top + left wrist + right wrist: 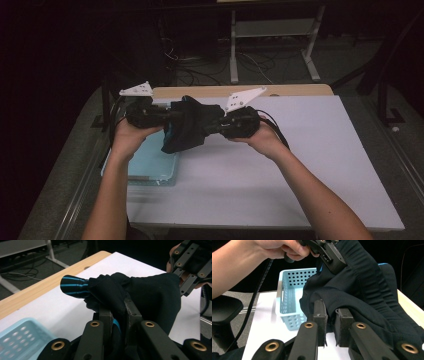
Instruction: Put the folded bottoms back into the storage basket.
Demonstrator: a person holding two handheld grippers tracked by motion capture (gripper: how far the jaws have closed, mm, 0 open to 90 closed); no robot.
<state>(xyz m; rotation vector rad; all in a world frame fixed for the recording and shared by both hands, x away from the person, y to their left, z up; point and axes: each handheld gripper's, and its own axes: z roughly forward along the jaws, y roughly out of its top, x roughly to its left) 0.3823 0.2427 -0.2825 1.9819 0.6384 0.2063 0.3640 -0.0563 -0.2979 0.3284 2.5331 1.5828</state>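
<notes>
Fingers pinch black cloth stretched left-right.

A black garment with a blue-striped end hangs bunched above the white table.

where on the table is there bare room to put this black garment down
The white table top is bare right of the blue basket, out to its right edge and near edge. It is crowded at the left, where the basket sits under the garment held between both grippers.
</notes>
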